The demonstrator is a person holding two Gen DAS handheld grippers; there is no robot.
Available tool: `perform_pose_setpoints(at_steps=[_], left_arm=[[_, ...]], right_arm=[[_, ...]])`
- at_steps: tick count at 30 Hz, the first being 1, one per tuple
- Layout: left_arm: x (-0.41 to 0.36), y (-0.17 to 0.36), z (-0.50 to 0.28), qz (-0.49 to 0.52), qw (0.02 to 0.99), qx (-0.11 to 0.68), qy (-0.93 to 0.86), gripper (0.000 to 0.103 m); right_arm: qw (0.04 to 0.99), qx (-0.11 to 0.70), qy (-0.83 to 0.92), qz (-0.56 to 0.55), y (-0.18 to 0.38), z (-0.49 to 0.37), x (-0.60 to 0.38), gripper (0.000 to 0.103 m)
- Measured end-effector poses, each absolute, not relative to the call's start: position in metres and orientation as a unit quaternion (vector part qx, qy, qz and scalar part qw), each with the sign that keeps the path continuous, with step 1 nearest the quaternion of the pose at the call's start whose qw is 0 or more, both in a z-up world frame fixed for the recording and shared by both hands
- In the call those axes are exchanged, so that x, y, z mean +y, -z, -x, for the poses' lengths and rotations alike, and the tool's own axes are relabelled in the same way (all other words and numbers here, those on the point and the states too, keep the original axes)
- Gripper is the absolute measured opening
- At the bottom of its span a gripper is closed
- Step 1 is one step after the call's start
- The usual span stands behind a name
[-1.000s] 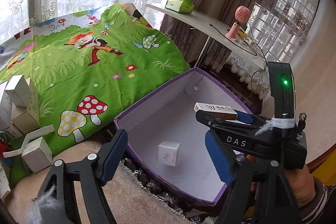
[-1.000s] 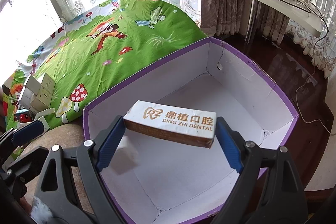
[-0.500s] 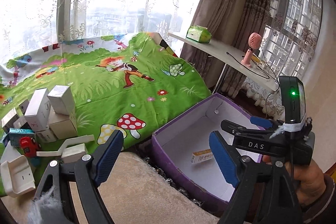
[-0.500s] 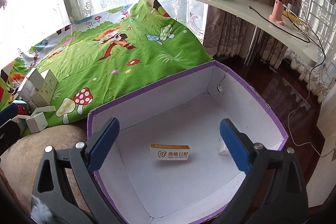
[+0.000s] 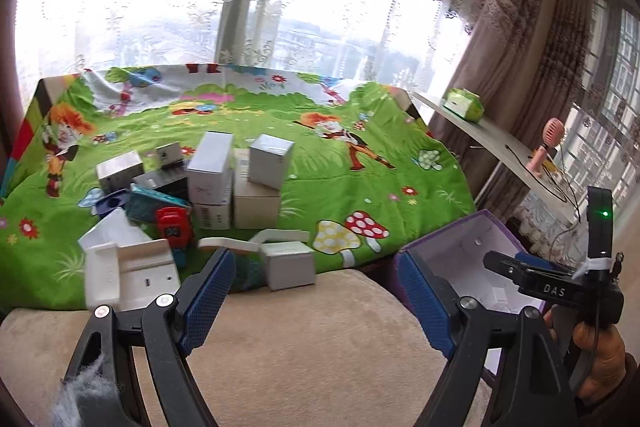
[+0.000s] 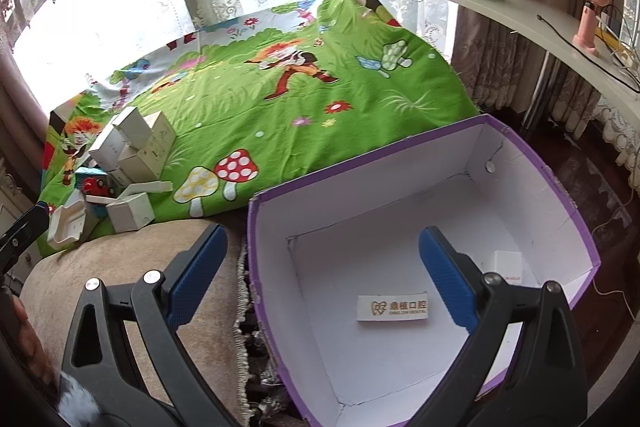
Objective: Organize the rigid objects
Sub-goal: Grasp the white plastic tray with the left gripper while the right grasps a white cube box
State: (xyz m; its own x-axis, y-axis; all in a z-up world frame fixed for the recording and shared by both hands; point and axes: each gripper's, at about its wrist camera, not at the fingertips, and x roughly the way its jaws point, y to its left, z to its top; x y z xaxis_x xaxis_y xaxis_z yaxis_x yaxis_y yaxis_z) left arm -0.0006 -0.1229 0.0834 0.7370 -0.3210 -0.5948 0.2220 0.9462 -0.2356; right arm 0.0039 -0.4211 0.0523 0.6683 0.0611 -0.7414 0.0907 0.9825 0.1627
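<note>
Left gripper [image 5: 312,303] and right gripper [image 6: 320,275]: jaws wide, empty.

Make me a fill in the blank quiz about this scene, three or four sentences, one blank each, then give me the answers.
1. The dental-brand box lies inside the carton with the ______ rim.
2. Both the left hand-held gripper and the right hand-held gripper have ______ between their fingers.
3. The pile of small boxes sits on a green cloth printed with ______.
4. The fan on the shelf is ______ in colour.

Answers: purple; nothing; mushrooms; pink
</note>
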Motion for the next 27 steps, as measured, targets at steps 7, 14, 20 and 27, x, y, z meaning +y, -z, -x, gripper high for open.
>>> perform_pose_setpoints(at_steps=[7,14,20,27], left_arm=[[-0.068,-0.071,0.003,0.121,0.928,0.344,0.074,0.084],[-0.033,-0.057,-0.001,0.149,0.917,0.37,0.022,0.079],[-0.009,-0.047,-0.011,0.171,0.902,0.395,-0.011,0.072],[-0.005,-0.037,-0.027,0.166,0.891,0.423,-0.023,0.071]], right_arm=[[0.906,0.413,-0.043,-0.082,-0.049,-0.008,-0.387,0.098],[0.899,0.423,-0.086,-0.065,-0.047,-0.015,-0.352,0.098],[0.89,0.441,-0.108,-0.047,-0.042,-0.028,-0.32,0.098],[0.878,0.456,-0.147,-0.02,-0.037,-0.05,-0.28,0.098]])
